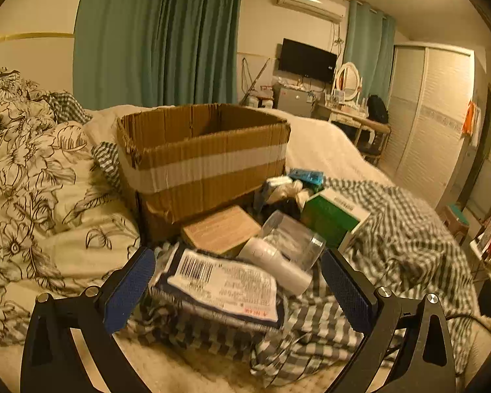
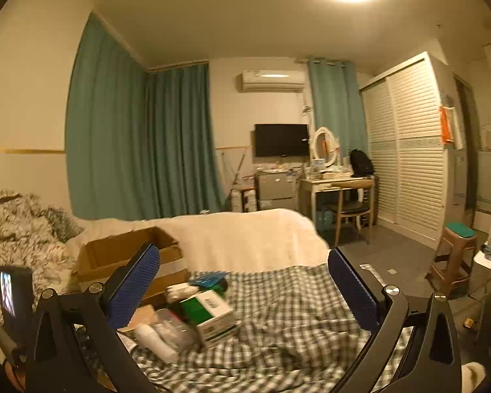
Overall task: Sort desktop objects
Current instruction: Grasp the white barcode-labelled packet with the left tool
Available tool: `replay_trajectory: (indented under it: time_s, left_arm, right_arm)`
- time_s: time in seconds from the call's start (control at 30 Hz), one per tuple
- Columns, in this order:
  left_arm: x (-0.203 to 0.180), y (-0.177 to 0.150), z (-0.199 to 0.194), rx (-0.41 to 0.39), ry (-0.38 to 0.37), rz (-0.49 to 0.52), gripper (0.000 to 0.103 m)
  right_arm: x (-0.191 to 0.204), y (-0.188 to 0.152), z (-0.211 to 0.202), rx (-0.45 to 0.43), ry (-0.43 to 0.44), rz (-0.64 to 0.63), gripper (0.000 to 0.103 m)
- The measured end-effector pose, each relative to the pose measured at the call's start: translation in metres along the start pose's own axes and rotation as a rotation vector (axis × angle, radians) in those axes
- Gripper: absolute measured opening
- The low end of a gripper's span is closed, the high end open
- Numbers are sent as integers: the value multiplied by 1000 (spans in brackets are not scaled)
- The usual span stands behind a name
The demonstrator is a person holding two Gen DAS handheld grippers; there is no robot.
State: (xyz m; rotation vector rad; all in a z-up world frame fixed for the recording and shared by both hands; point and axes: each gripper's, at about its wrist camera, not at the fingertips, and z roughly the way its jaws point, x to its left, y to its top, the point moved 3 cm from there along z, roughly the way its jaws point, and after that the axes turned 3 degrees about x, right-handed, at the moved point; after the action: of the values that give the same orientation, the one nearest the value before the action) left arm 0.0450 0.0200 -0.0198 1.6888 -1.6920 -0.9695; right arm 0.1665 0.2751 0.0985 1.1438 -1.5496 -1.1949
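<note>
In the left wrist view the left gripper [image 1: 237, 281] is gaping wide at the lower centre, its blue pads flanking a barcoded packet [image 1: 224, 283] without touching it; a white bottle [image 1: 275, 263], clear cup [image 1: 294, 239], brown carton [image 1: 221, 229] and green box [image 1: 332, 217] are lying just behind, and the cardboard box [image 1: 203, 155] is standing open mid-frame; the right gripper [image 2: 244, 288] is hanging wide and empty over the checked blanket [image 2: 294, 311].
</note>
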Motion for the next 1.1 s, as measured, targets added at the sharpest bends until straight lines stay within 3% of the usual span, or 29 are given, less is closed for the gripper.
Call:
replay_trajectory:
  time_s: [0.2,0.47,0.83,0.9,0.93,0.97,1.0,1.07,1.1]
  left_arm:
    - [-5,-18,20,67,-13,1,103]
    - [-11,-33,52,153,-5,50,103]
    - [3,-41,93,257,90,36,103]
    - [6,-41,93,275,58,24,91]
    - [6,-41,92,281,66,33,72]
    - [5,-42,91,283,56,42,61]
    - [4,-42,88,278,40,44,56]
    - [1,-40,78,251,18,51,33]
    - [0,-39,73,238,15,58,29]
  right_arm:
    - [-26,-22,24,99,-42,60,103]
    - [4,-52,60,224,-30,-69,103]
    - [41,-85,88,357,-1,-197,103]
    - [42,-88,90,369,-5,-203,102]
    - [42,-89,91,372,-25,-203,103]
    - [41,-90,90,374,-39,-200,103]
    - [39,-90,91,379,-37,-190,103]
    - [36,-91,91,391,-9,-156,103]
    - [34,-91,92,397,1,-140,103]
